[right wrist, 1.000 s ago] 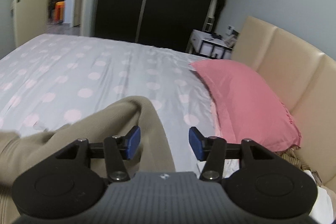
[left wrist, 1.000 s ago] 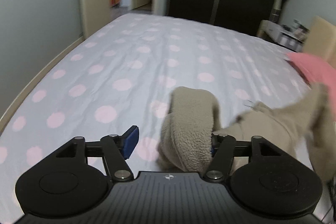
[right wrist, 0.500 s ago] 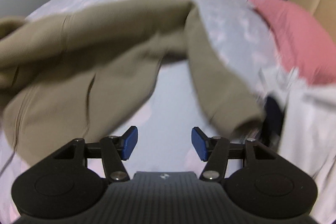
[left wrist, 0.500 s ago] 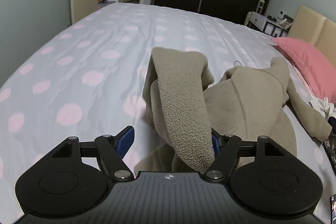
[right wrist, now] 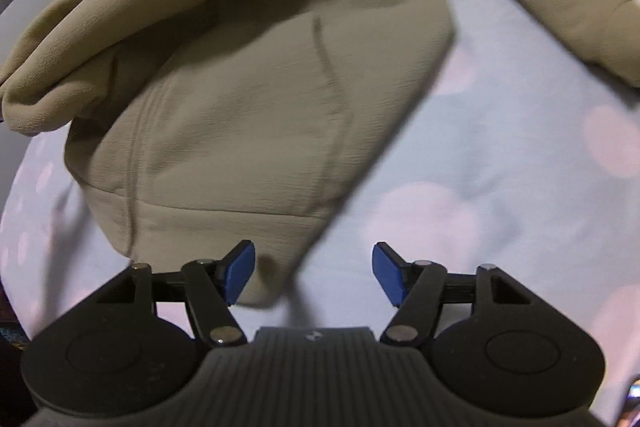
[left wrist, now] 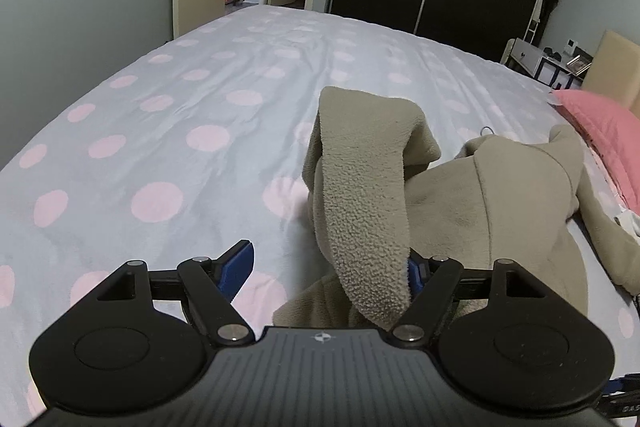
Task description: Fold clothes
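Two grippers over a beige fleece hooded jacket (left wrist: 500, 203) lying rumpled on the pink-dotted pale bedsheet (left wrist: 168, 131) | left gripper (left wrist: 332, 267): jaws spread, fleece flap draped against the right pad, not pinched | right gripper (right wrist: 314, 273): jaws spread, empty, above the hem corner | step: spreading or arranging, judged | next: needs firm pinches on edges.

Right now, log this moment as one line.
stage: spreading | hoodie: crumpled on bed | left gripper: open, fleece draped on jaw | right gripper: open, above hem

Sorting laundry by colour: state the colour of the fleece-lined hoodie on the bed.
Khaki-beige hoodie; left wrist view shows it best.
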A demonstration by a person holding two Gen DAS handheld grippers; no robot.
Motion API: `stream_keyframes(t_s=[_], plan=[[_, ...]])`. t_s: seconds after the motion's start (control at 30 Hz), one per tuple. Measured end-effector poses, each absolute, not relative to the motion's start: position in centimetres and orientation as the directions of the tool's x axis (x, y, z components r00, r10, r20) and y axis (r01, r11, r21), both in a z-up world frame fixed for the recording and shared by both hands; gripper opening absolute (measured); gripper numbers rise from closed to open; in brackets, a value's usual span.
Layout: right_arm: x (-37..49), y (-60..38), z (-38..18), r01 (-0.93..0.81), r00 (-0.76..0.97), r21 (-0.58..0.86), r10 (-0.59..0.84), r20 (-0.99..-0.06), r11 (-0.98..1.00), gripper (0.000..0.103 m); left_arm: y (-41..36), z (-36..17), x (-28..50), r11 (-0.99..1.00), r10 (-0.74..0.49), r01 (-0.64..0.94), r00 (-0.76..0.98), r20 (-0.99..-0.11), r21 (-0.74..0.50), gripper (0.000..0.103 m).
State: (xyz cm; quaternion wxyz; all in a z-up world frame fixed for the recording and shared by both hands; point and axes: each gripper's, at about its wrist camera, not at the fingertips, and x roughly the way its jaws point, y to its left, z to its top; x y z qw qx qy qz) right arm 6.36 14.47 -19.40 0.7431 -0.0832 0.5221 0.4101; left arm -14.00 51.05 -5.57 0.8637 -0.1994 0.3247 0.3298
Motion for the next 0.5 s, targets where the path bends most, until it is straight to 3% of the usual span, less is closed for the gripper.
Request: stream_keyframes(t_s=[0.2, 0.23, 0.27, 0.3, 0.37, 0.5], plan=[[6.1, 18.1, -21.3, -0.674, 0.115, 0.319, 0.522, -0.845, 0.666, 0.072, 50.7, -5.2, -13.7, 0.714, 0.467, -0.695, 0.568, -0.678, -0.091, 0.072], [6.3, 18.5, -21.1, -0.664, 0.121, 0.322, 0.522, -0.845, 0.675, 0.068, 50.6, -5.1, -13.7, 0.715, 0.471, -0.694, 0.568, -0.675, -0.085, 0.072], [6.4, 18.9, -20.9, -0.654, 0.126, 0.325, 0.521, -0.844, 0.683, 0.056, 50.5, -4.9, -13.7, 0.716, 0.474, -0.693, 0.57, -0.671, -0.083, 0.072], [6.5, 19.3, -20.7, -0.644, 0.131, 0.327, 0.521, -0.843, 0.691, 0.052, 50.5, -4.7, -13.7, 0.717, 0.476, -0.692, 0.572, -0.668, -0.081, 0.072], [6.4, 19.4, -19.4, -0.647, 0.147, 0.333, 0.54, -0.829, 0.686, 0.032, 50.4, -4.4, -13.8, 0.72, 0.477, -0.689, 0.58, -0.66, -0.086, 0.072], [5.8, 18.0, -14.3, -0.69, 0.192, 0.332, 0.605, -0.772, 0.643, 0.025, 50.1, -3.5, -14.4, 0.725, 0.466, -0.679, 0.609, -0.642, -0.117, 0.072]])
